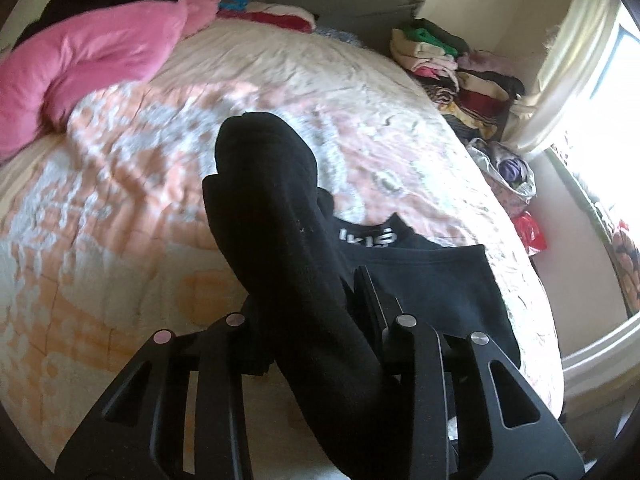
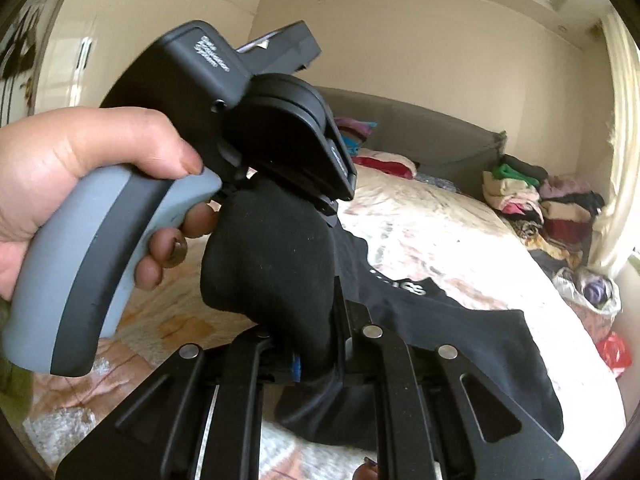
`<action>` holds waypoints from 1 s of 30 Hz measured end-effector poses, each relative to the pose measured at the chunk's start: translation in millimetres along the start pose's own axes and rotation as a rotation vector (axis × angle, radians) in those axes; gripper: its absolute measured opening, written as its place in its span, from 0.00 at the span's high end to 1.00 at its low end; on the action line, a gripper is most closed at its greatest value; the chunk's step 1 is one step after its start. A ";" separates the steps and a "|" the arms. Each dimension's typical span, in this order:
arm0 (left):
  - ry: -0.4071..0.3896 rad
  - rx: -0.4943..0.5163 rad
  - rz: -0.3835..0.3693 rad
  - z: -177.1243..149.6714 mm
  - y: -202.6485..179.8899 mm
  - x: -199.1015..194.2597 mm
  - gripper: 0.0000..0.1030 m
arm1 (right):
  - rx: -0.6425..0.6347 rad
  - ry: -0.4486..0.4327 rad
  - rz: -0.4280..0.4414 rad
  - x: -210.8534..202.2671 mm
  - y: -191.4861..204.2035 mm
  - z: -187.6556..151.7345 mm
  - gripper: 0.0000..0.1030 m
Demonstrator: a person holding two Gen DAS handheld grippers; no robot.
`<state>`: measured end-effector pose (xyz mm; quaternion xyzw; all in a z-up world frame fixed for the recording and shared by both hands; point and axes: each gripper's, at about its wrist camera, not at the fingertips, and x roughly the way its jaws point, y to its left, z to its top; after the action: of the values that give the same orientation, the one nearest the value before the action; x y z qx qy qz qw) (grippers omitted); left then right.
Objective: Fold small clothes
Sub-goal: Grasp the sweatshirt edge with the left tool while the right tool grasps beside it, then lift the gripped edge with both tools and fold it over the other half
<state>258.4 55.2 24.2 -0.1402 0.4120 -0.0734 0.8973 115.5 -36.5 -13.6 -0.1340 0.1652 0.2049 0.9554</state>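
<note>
Both grippers hold the same black sock (image 1: 276, 240), one at each end, so the sock is stretched between them above the bed (image 1: 120, 200).

In the left wrist view, the left gripper (image 1: 308, 312) has its jaws closed on the sock low in the centre of the frame. From there the sock rises toward the upper middle, and its rounded end stands free above the quilt. The long axis runs almost straight away from this tool, leaning a little to the left.

In the right wrist view, the right gripper (image 2: 316, 344) is also clamped on the sock (image 2: 272, 264), at the lower centre. The cloth goes up and to the left into the left gripper (image 2: 280, 184), whose handle is held by the left hand (image 2: 60, 184) at the left of the frame. The two tools are very near each other, with only a short bulge of sock between them.

Behind the sock, a black garment (image 2: 460, 320) with white letters lies flat on the bed, at the lower right. I think the fold depends on this short distance: one end must be carried over the other along the sock's axis.
</note>
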 end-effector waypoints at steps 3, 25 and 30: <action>-0.011 0.032 0.000 1.2 -19.1 -3.9 0.75 | 0.027 -0.010 -0.016 -8.3 -11.3 -1.8 0.90; 0.028 0.188 -0.013 -8.4 -126.0 29.4 0.75 | 0.187 0.004 -0.108 -47.5 -83.1 -35.4 0.90; 0.049 0.206 -0.015 -13.6 -138.4 42.5 0.74 | 0.215 0.025 -0.112 -45.7 -94.9 -44.4 0.90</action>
<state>273.4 -89.4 28.4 -0.0485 0.4232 -0.1256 0.8960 105.9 -150.3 -19.1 -0.0422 0.1904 0.1306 0.9721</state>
